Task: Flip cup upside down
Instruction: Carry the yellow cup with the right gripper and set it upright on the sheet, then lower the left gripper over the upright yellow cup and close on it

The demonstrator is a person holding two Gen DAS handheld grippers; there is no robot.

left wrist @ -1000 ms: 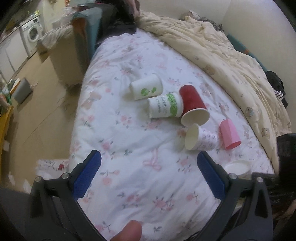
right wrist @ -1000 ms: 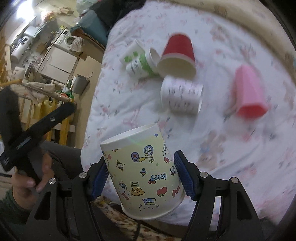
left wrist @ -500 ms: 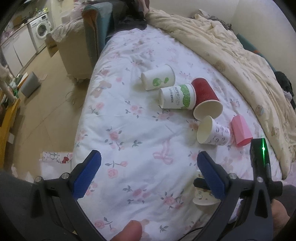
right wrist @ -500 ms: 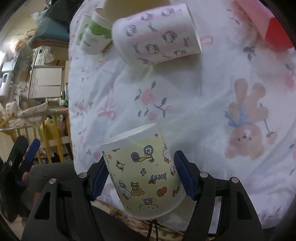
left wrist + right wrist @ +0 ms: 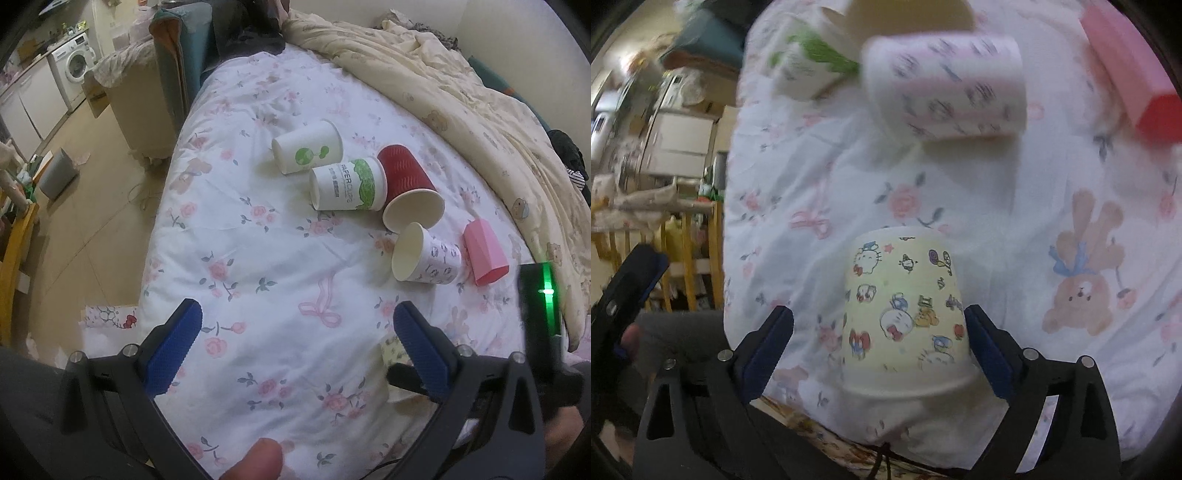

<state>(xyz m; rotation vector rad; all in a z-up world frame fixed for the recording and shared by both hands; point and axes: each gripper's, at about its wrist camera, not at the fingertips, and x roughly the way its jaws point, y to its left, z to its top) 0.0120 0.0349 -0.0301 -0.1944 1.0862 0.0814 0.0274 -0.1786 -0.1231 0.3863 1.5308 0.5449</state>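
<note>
A pale yellow cartoon-print paper cup (image 5: pixel 905 317) stands upside down on the floral bedsheet (image 5: pixel 1015 236), rim down, near the bed's front edge. My right gripper (image 5: pixel 879 343) is open around it; the left pad stands clear of the cup, the right pad is at its side. A sliver of this cup (image 5: pixel 393 349) shows in the left wrist view behind my right blue pad. My left gripper (image 5: pixel 295 343) is open and empty above the sheet (image 5: pixel 258 266).
Several cups lie on their sides mid-bed: a white green-logo cup (image 5: pixel 306 151), a green-print cup (image 5: pixel 349 184), a red cup (image 5: pixel 410 188), a pink-print cup (image 5: pixel 424 254), a pink cup (image 5: pixel 484 254). A cream duvet (image 5: pixel 461 96) lies right. The floor (image 5: pixel 92 177) drops left.
The right gripper lowered the cartoon cup onto the bed and opened; the cup now stands rim down, free of the pads. The left gripper moved slightly closer over the bed.
</note>
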